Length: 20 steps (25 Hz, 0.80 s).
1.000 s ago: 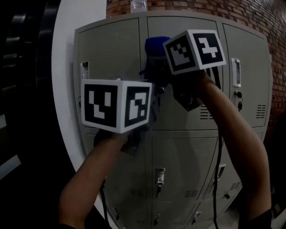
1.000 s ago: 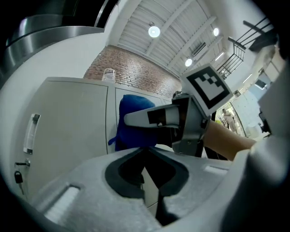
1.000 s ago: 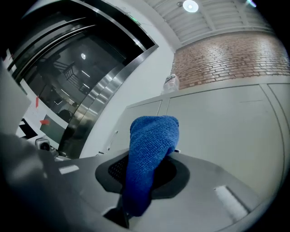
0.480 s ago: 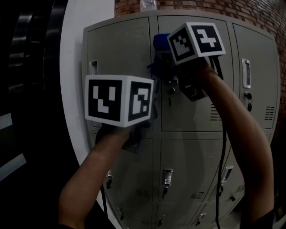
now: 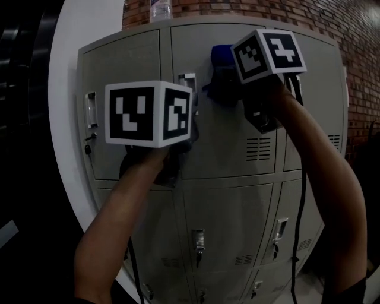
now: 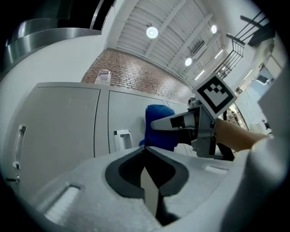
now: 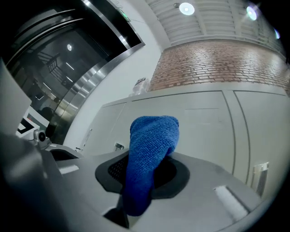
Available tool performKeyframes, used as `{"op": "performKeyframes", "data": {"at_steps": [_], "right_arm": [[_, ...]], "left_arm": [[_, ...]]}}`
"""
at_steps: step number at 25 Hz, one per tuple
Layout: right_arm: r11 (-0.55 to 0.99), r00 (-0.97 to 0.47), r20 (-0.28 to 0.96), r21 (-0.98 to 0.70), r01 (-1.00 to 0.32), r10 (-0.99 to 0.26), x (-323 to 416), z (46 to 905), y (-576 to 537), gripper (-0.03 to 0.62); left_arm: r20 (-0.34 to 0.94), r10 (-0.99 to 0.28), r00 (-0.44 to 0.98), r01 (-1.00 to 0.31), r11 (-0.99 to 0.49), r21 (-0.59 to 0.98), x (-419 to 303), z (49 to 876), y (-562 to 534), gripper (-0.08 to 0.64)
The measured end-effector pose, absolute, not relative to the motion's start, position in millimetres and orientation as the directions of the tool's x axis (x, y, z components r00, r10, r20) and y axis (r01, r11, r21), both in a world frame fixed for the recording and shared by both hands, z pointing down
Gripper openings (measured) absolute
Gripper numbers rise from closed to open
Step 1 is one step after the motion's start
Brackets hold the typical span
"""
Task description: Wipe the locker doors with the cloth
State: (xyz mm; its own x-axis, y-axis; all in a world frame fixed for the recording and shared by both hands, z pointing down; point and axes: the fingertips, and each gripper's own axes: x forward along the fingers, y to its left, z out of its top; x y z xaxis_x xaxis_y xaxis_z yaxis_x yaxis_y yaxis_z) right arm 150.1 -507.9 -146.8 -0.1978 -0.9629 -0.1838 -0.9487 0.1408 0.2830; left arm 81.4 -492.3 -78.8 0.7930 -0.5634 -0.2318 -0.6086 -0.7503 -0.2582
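Observation:
A block of grey lockers (image 5: 225,148) fills the head view. My right gripper (image 7: 147,158) is shut on a blue cloth (image 7: 152,145), whose bunched end lies against the top middle door (image 5: 261,119). In the head view the cloth (image 5: 221,71) shows just left of the right gripper's marker cube (image 5: 268,54). My left gripper (image 6: 144,149) is shut with nothing in it, held lower and to the left; its cube (image 5: 148,113) hides its jaws in the head view. From the left gripper view, the cloth (image 6: 158,122) and the right gripper (image 6: 190,124) sit ahead.
A clear plastic bottle (image 5: 159,9) stands on top of the lockers. A white column (image 5: 65,89) and dark panels lie to the left, a brick wall (image 5: 356,59) behind and to the right. Handles and locks (image 5: 189,83) stick out from the doors.
The right gripper has carried the cloth rightward, from the seam beside the left top door onto the middle top door. The head view has swung so the lockers sit further left.

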Motion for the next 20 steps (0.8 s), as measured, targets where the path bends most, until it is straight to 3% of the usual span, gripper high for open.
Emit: {"op": "performKeyframes", "data": {"at_steps": [12, 20], "right_arm": [[-0.018, -0.031, -0.208, 0.230, -0.973, -0.978, 246.6, -156.1, -471.9, 0.087], [-0.032, -0.019, -0.197, 0.254, -0.967, -0.980, 246.2, -157.3, -472.7, 0.087]], "left_arm": [[-0.200, -0.511, 0.836, -0.548, -0.787, -0.284, 126.9, -79.0, -484.3, 0.002], [-0.199, -0.533, 0.822, -0.569, -0.771, -0.284, 118.9, -78.9, -493.3, 0.002]]}}
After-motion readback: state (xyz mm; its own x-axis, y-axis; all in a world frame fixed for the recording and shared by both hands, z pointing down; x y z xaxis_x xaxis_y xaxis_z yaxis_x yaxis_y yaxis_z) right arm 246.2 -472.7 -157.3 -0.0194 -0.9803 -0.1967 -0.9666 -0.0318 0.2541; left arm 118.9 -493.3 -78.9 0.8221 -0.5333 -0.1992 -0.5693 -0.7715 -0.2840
